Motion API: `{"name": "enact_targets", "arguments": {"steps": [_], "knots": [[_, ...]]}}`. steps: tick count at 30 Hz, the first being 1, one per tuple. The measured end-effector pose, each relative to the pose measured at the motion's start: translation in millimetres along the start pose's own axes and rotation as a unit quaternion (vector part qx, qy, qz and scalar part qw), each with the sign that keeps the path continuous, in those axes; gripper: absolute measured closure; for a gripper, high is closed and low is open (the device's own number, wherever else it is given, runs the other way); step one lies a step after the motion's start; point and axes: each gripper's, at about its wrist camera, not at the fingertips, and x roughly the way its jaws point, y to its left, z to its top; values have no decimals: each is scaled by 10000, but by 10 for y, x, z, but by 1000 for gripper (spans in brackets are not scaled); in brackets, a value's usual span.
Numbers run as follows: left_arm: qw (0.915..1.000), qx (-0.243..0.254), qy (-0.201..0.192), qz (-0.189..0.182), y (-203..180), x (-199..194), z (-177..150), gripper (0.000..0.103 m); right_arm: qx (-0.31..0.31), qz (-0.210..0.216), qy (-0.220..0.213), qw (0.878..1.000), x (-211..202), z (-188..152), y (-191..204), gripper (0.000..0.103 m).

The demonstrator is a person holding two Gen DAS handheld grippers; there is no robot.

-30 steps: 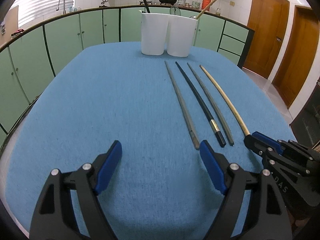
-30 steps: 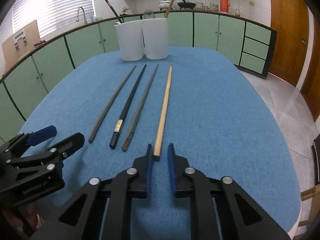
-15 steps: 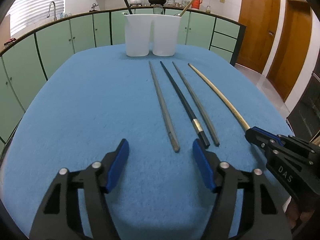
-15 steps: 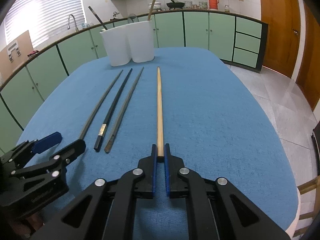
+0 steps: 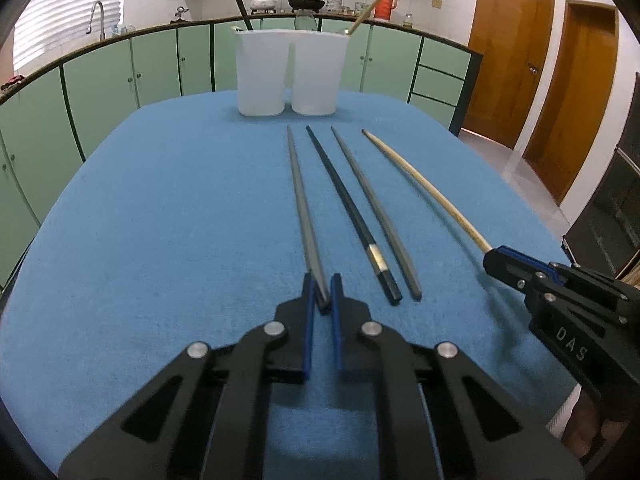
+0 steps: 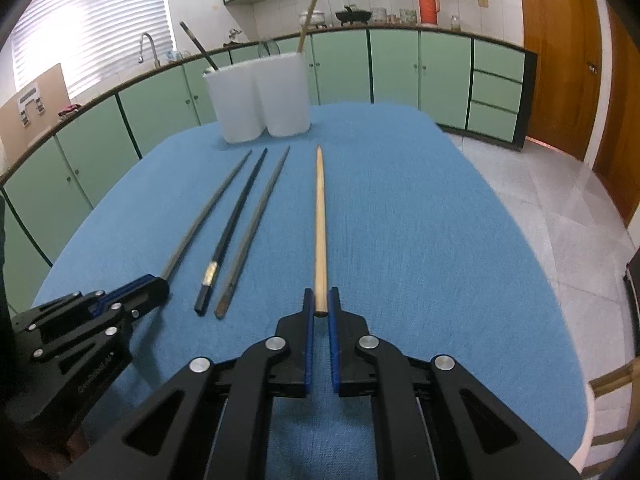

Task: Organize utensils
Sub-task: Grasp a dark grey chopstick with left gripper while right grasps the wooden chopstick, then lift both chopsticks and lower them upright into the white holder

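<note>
Four chopsticks lie side by side on the blue table. My left gripper is shut on the near end of the leftmost grey chopstick. Beside it lie a black chopstick with a silver band and a second grey chopstick. My right gripper is shut on the near end of the wooden chopstick, whose far tip is raised off the cloth. Two white cups stand at the far edge, one holding a dark utensil, one a wooden one.
The blue table has rounded edges. Green cabinets curve behind it, with a sink at left. Wooden doors and tiled floor are to the right.
My left gripper moved right and closed on the leftmost grey chopstick. My right gripper closed on the wooden chopstick's end and lifted it slightly.
</note>
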Motion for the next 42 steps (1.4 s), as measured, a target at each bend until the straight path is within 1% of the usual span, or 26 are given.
{"name": "enact_targets", "arguments": {"steps": [9,18,26,32,35,42], "knots": [[9988,107,-458,97,-34,-325,279,97,-84,-9,-617,9981,-356,304,14,96],[9959,69,-901,63,-26,-555,604,97,-83,82,-1020,9947,-582,607,25,96],[9923,-28,-1240,74,39,-588,954,97,137,319,-1229,9918,-586,954,17,96],[9897,-97,-1425,50,83,-620,1197,97,53,307,-1428,9893,-653,1234,39,96],[9881,-88,-1537,57,104,-678,1323,97,43,327,-1433,9891,-680,1371,28,96],[9844,-83,-1760,12,137,-819,1614,97,126,567,-1395,9885,-738,1706,-130,96]]}}
